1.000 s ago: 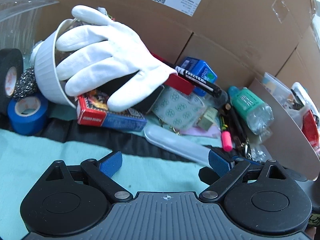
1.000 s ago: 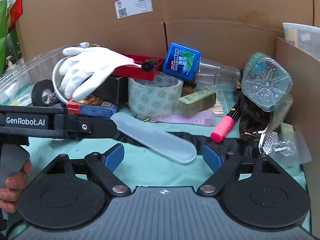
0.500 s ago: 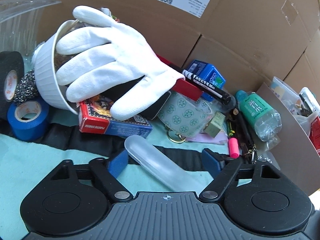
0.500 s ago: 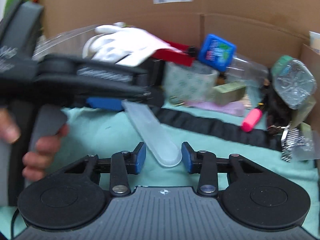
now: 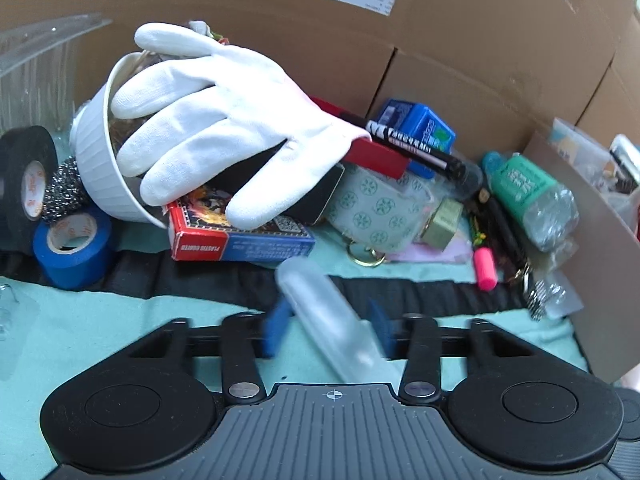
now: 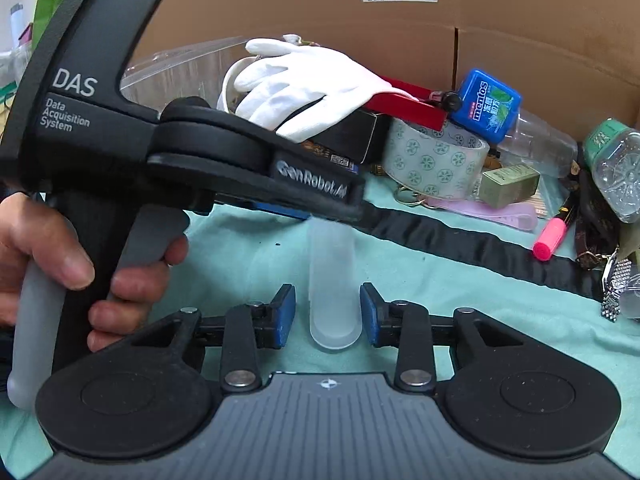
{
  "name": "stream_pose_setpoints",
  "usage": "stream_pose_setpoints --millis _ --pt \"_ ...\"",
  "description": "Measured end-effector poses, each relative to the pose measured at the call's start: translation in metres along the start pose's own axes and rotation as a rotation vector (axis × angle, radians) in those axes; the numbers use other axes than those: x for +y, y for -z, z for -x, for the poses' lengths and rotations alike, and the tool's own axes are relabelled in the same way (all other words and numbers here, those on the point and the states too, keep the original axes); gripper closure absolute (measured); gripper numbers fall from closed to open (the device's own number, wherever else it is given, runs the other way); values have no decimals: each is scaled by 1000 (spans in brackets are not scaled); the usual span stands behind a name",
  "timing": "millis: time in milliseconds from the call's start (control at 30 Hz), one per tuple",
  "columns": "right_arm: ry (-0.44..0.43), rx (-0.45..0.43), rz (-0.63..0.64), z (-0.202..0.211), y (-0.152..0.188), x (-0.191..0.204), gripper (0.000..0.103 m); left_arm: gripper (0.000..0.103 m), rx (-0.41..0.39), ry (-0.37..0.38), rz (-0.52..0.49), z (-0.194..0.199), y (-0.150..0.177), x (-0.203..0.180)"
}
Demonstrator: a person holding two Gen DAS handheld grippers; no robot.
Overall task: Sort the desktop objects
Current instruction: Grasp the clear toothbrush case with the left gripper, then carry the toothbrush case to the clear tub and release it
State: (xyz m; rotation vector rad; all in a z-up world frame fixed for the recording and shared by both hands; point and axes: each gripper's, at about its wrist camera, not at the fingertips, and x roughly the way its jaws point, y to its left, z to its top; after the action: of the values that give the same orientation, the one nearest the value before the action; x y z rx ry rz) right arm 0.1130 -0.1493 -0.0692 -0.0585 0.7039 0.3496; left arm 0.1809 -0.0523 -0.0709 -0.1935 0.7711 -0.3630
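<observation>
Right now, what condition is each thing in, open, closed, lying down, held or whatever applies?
Frosted plastic case: closed, lying on the cloth between both grippers' pads.
Left hand-held gripper: partly closed around the case; contact unclear.
Right hand-held gripper: open, pads clear of the case.
White bowl: tipped on its side.
White glove: draped over the bowl.
Black marker: capped.

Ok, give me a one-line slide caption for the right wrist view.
Right tongs straddle one end of a frosted case on the teal cloth, left tongs over its far end, desk clutter behind.

Both hand-held grippers have narrowed around the frosted case (image 6: 332, 280).
</observation>
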Motion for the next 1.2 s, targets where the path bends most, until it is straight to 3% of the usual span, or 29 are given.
stream_pose_setpoints --millis 133,267,300,433,500,600,867,1200 --pt "12 5 -11 -3 -3 2 61 41 4 2 -20 1 1 -2" --pt "37 15 0 -5 -3 8 64 50 16 -47 -74 -1 1 -12" --pt "35 17 1 -3 -2 9 70 48 20 -40 -73 0 1 -12" --pt "28 23 -7 -2 -1 9 70 40 16 -9 -74 3 5 -11" --pt "36 28 -23 -3 -2 9 70 43 14 -16 -91 4 7 -13" --pt "53 36 -26 -4 -3 12 70 63 6 -35 -103 6 10 -16" --pt "70 40 -28 15 3 29 71 69 24 12 -15 28 19 -7" --pt "118 -63 27 65 -15 66 71 69 -104 48 -2 97 9 -9"
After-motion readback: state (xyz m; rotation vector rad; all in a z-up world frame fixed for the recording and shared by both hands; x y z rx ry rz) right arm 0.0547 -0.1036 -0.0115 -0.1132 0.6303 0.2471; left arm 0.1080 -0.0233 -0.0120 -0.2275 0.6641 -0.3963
